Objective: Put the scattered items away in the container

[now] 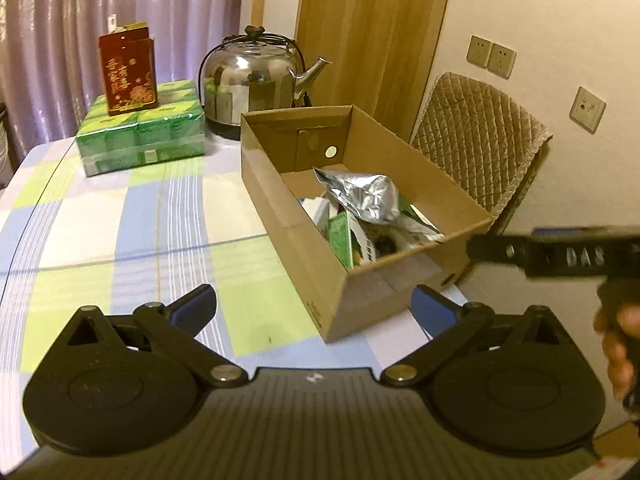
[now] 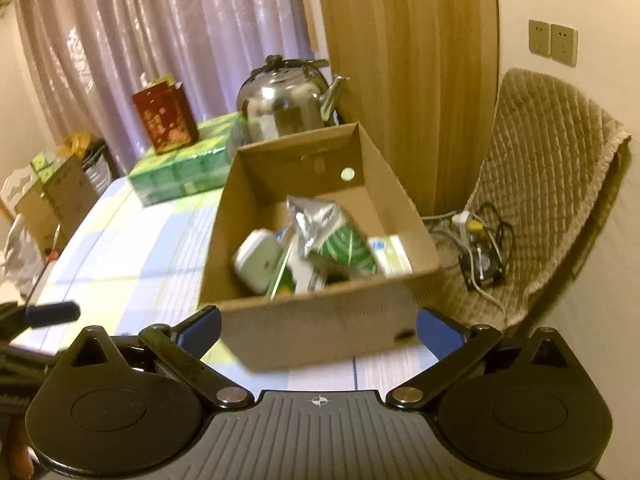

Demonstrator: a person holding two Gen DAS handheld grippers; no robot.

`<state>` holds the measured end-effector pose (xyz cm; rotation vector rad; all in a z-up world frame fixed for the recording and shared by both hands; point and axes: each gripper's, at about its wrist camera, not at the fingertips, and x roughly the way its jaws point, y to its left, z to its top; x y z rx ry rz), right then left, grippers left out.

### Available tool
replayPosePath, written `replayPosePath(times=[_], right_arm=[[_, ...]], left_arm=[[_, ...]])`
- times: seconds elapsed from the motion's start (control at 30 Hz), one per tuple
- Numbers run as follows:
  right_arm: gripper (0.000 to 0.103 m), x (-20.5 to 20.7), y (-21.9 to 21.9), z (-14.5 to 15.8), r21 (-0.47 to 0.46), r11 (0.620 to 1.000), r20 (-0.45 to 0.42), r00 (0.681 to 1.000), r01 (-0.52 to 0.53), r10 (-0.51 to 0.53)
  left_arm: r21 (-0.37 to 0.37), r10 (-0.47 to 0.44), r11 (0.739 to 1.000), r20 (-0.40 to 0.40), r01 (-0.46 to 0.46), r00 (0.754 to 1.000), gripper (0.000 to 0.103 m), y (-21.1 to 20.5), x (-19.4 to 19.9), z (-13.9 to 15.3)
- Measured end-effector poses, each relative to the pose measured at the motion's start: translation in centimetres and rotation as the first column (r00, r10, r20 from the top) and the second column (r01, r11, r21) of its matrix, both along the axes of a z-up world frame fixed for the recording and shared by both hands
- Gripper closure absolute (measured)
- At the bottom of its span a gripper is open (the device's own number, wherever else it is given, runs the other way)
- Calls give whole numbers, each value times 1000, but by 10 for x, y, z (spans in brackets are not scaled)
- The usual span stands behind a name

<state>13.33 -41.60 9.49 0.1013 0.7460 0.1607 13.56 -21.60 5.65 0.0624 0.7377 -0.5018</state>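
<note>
An open cardboard box (image 1: 280, 208) (image 2: 224, 240) stands on the checked tablecloth and holds several items. A crumpled silver foil bag (image 1: 364, 194) (image 2: 316, 216) lies on top, with green-and-white packets (image 1: 344, 236) (image 2: 348, 252) and a white rounded container (image 2: 258, 264) beside it. My left gripper (image 1: 314, 308) is open and empty, just in front of the box's near corner. My right gripper (image 2: 318, 326) is open and empty too, at the box's near wall. The right gripper's black body (image 1: 560, 252) and the hand holding it show at the right edge of the left wrist view.
A steel kettle (image 1: 256, 80) (image 2: 288, 100) stands behind the box. To its left a red tin (image 1: 128, 72) (image 2: 166, 120) sits on a green wrapped pack (image 1: 140, 132) (image 2: 184, 168). A quilted chair (image 1: 480, 140) (image 2: 552, 184) with cables stands right of the table. Boxes (image 2: 60, 196) lie at left.
</note>
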Motion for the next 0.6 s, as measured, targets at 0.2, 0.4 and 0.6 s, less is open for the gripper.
replayPosePath(times=[0.2, 0.4, 0.6], right_arm=[[2, -55, 4, 16, -52, 998, 25, 1000, -16, 18], [2, -94, 0, 28, -67, 998, 44, 999, -12, 15], [2, -122, -1, 44, -42, 999, 71, 997, -5, 8]], left_arm=[[-21, 55, 998, -8, -55, 998, 1, 5, -46, 14], [-57, 75, 995, -23, -76, 997, 1, 14, -83, 26], [-59, 105, 993, -6, -106, 994, 1, 23, -113, 38]])
